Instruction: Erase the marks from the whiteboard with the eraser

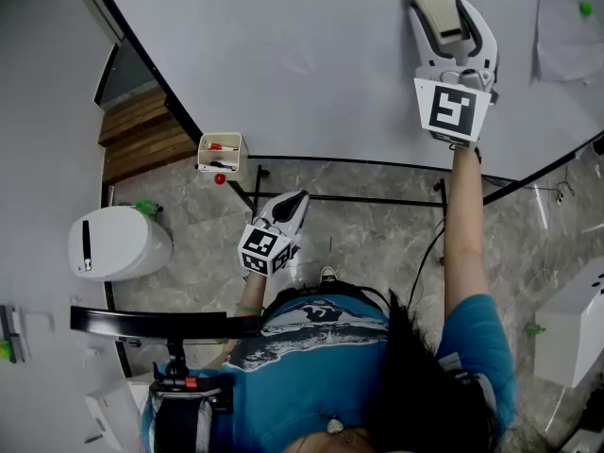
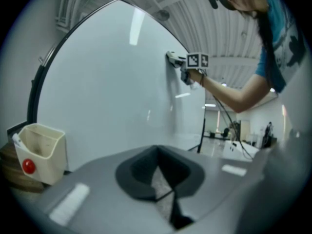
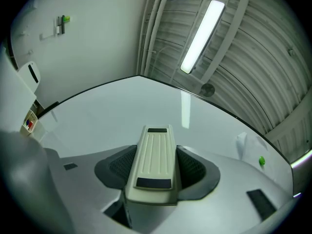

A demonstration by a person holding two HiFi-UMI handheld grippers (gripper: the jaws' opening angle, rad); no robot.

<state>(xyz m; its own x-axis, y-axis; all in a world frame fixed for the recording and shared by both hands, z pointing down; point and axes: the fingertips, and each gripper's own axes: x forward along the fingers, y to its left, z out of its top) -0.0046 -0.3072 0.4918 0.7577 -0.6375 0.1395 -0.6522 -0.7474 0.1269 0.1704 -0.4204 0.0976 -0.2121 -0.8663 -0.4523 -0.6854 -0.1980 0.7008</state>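
Observation:
The whiteboard fills the top of the head view; I see no marks on it. My right gripper is raised high against the board, shut on a beige eraser that presses on the surface. In the right gripper view the eraser lies between the two dark pads, its ribbed back toward the camera. My left gripper hangs low in front of the board's lower frame, jaws shut with nothing between them. The left gripper view shows the right gripper held on the board.
A cream marker holder with a red magnet hangs at the board's lower left edge, also in the left gripper view as the holder. A white bin stands on the floor at left. A cable runs beside the board's stand.

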